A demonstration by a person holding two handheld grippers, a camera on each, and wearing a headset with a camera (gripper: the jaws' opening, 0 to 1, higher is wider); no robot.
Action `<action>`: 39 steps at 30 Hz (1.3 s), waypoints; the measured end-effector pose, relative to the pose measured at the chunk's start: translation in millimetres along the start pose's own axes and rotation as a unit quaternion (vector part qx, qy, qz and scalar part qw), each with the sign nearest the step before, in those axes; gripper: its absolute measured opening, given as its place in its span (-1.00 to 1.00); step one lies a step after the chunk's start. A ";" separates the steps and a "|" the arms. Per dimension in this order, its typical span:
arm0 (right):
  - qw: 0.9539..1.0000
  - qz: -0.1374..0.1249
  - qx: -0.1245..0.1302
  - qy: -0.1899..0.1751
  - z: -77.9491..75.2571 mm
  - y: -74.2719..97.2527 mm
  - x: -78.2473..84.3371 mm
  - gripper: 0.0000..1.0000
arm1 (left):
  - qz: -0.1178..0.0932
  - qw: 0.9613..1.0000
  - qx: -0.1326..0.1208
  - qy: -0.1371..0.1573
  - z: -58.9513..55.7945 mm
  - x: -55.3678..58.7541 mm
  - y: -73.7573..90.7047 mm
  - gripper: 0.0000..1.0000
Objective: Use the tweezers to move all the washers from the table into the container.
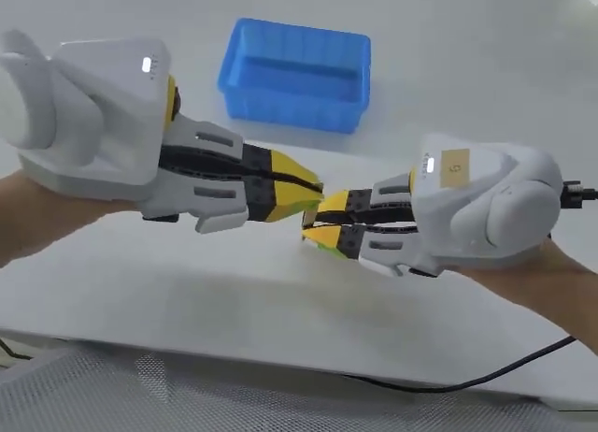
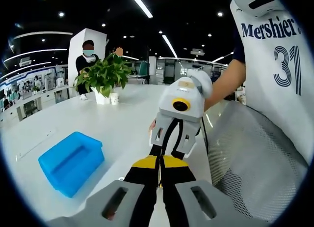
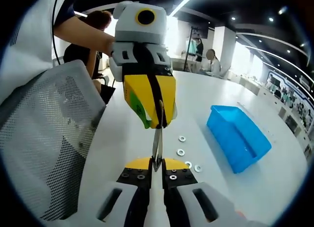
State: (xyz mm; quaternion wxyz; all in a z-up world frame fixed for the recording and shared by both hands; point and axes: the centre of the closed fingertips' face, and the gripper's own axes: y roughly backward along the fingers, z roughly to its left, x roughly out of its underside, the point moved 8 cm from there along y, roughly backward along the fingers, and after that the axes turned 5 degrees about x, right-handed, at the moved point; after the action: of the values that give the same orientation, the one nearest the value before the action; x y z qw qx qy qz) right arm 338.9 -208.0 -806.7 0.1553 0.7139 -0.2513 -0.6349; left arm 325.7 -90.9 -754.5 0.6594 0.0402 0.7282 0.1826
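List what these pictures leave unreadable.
Head view: the tweezers are hidden between the tips of the left gripper and the right gripper.
Right gripper view: the washers are too small to count surely; its own jaws may cover more.
Head view: the floor of the container is partly hidden by its near wall.

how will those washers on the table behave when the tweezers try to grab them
The washers look small, thin and metallic, so probably light and rigid. Lying flat on the smooth white table, they'll likely slide unless a tip catches an edge. The tweezers look slim, so a gripped washer may slip.
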 end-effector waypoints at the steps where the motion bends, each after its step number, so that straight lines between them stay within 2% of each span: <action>1: 1.000 0.000 -0.003 0.000 0.0 -0.2 -0.3 -0.82 | 0.001 1.000 -0.001 -0.001 0.6 0.1 0.4 -0.93; 2: 1.000 0.000 -0.013 -0.002 0.9 -0.8 -1.0 -0.81 | 0.001 1.000 0.000 -0.002 1.2 0.5 0.7 -0.93; 11: 1.000 -0.001 -0.014 0.001 -2.0 -4.8 -4.8 -0.83 | 0.001 1.000 -0.004 -0.008 1.4 -2.4 1.7 -0.94; 22: 1.000 -0.010 0.001 -0.022 -6.3 6.1 -6.3 -0.81 | -0.006 1.000 0.005 -0.020 3.1 -12.4 -0.9 -0.95; 28: 0.999 -0.008 0.012 -0.035 -8.9 10.8 -5.7 -0.78 | -0.030 0.999 0.009 -0.020 6.7 -18.6 -4.5 -0.95; 30: 0.999 -0.007 0.012 -0.038 -10.0 12.1 -5.6 -0.78 | -0.032 0.999 0.013 -0.022 8.5 -19.9 -6.7 -0.95; 34: 0.999 0.000 0.014 -0.033 -13.1 15.1 -4.0 -0.78 | -0.029 0.999 0.021 -0.030 12.5 -21.2 -10.8 -0.95; 39: 0.999 0.004 0.038 -0.021 -25.0 21.5 -1.9 -0.78 | -0.028 0.998 0.021 -0.053 19.4 -27.6 -18.5 -0.95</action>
State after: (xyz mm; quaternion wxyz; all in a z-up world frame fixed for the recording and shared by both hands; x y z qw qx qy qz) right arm 359.9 -227.1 -789.9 0.1256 0.7048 -0.2813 -0.6390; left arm 351.5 -112.2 -735.5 0.7009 0.0429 0.6968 0.1464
